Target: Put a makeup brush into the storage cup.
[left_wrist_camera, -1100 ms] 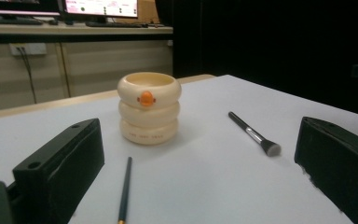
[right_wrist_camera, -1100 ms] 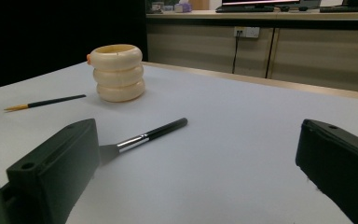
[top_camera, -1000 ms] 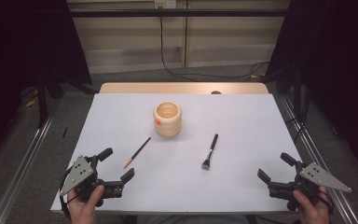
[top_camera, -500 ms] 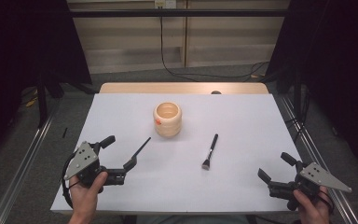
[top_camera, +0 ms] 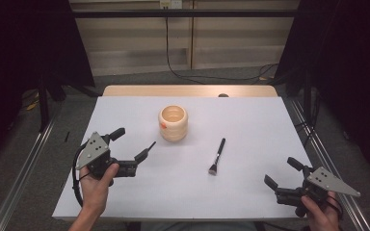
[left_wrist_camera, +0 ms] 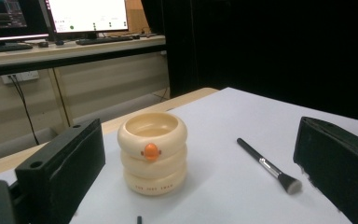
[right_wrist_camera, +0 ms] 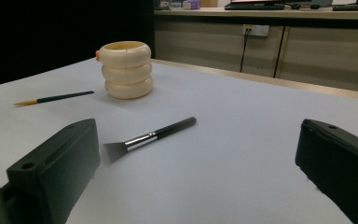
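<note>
The room was dim, with dark curtains on both sides and a lit desk (top_camera: 250, 192) covered in a white sheet. The left gripper (top_camera: 129, 153) hung low over the near left of the sheet, its jaws spread wide and empty, above a thin paintbrush (right_wrist_camera: 53, 98); from overhead only the brush's dark far end showed past the jaws. It lay just left of a cream ringed cup (top_camera: 173, 123) standing upright mid-desk. A flat makeup brush (top_camera: 217, 156) lay well to the right of the cup. The right gripper (top_camera: 283, 173) rested at the near right corner, jaws likewise apart, holding nothing.

In my judgement the paintbrush is light, stiff and narrow, with a smooth handle liable to roll or slip. It should be pinched across the handle near mid-length, clear of the pale bristle tip, which would bend.
</note>
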Tool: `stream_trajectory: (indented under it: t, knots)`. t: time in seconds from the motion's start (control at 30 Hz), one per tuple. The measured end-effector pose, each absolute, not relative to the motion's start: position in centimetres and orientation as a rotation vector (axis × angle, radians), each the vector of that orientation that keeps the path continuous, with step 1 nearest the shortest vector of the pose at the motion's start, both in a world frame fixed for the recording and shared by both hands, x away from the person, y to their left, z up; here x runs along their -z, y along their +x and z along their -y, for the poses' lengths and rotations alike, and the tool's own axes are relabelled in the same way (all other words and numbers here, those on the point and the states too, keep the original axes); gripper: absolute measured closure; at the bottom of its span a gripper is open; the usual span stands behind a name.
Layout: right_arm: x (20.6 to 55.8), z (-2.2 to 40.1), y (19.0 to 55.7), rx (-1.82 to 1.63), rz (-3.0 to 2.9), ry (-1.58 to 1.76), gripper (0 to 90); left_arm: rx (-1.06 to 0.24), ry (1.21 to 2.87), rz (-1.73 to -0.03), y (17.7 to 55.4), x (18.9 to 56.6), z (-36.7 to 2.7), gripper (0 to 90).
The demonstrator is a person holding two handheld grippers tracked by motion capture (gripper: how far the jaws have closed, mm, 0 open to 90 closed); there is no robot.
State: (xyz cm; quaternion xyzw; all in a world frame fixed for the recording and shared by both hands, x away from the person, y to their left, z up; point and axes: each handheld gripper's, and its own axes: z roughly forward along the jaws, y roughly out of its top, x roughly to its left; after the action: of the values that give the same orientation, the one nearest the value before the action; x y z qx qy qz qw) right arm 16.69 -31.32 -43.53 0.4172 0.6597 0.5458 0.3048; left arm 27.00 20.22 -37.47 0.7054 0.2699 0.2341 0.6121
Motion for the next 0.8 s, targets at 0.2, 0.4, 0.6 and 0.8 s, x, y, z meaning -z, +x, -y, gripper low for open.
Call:
stream_trajectory:
  t: [0.2,0.4,0.6,0.8]
  knots:
    - [43.4,31.3,16.4,-1.453,-1.74,1.091,0.0,-0.556,1.641,-0.617,28.1,36.9,-20.1,1.9]
    - [43.4,31.3,16.4,-1.447,-1.74,1.096,0.0,-0.531,1.65,-0.614,29.5,36.8,-19.5,1.4]
    - [43.4,31.3,16.4,-1.444,-1.74,1.091,0.0,-0.526,1.658,-0.611,30.9,36.2,-18.7,1.2]
    - [43.4,31.5,16.5,-1.448,-1.735,1.101,0.0,-0.549,1.689,-0.652,32.2,35.7,-17.9,0.5]
